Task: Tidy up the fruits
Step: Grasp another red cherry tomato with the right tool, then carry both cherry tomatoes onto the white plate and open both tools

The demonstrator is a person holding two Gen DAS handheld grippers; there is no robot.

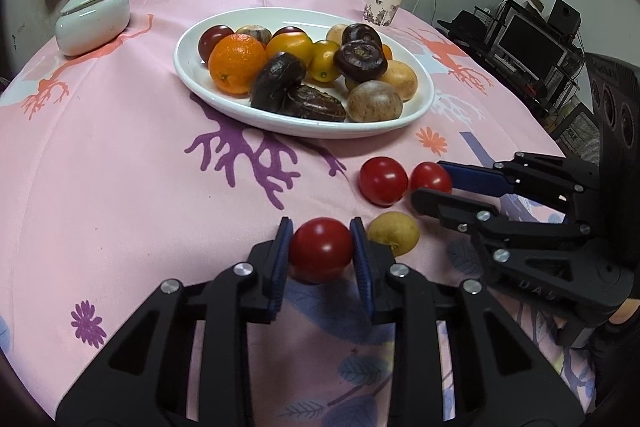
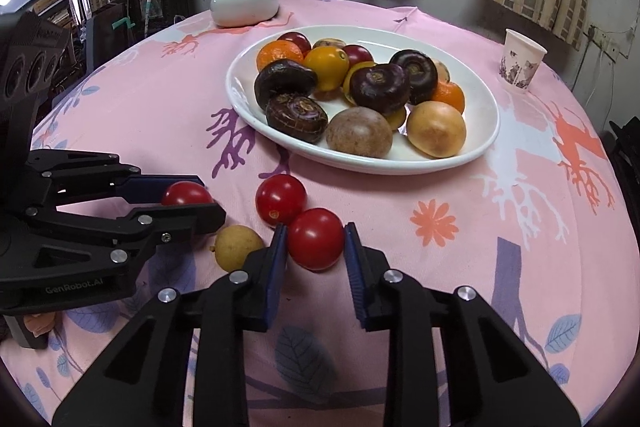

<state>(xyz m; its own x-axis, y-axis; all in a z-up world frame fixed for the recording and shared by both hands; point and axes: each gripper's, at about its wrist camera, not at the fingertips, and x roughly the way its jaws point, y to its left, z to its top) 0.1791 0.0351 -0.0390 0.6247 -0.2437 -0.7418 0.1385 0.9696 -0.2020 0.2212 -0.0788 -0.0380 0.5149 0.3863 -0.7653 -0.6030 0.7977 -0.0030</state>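
A white oval plate [image 1: 192,75] [image 2: 486,131] holds several fruits: oranges, yellow and red tomatoes, dark purple water chestnuts and brown round fruits. My left gripper [image 1: 320,247] [image 2: 188,199] is shut on a red tomato [image 1: 321,250] [image 2: 185,193] on the pink cloth. My right gripper [image 2: 316,243] [image 1: 430,183] is shut on another red tomato [image 2: 316,239] [image 1: 430,177]. A third red tomato [image 1: 383,181] [image 2: 281,199] lies between them, touching the right one. A small yellow fruit [image 1: 394,233] [image 2: 238,247] lies beside the left gripper.
A white lidded ceramic jar [image 1: 94,21] [image 2: 245,3] stands at the far left of the table. A paper cup [image 1: 383,3] [image 2: 520,61] stands at the far right. Curtains and a wall are behind; shelves and electronics stand beside the table.
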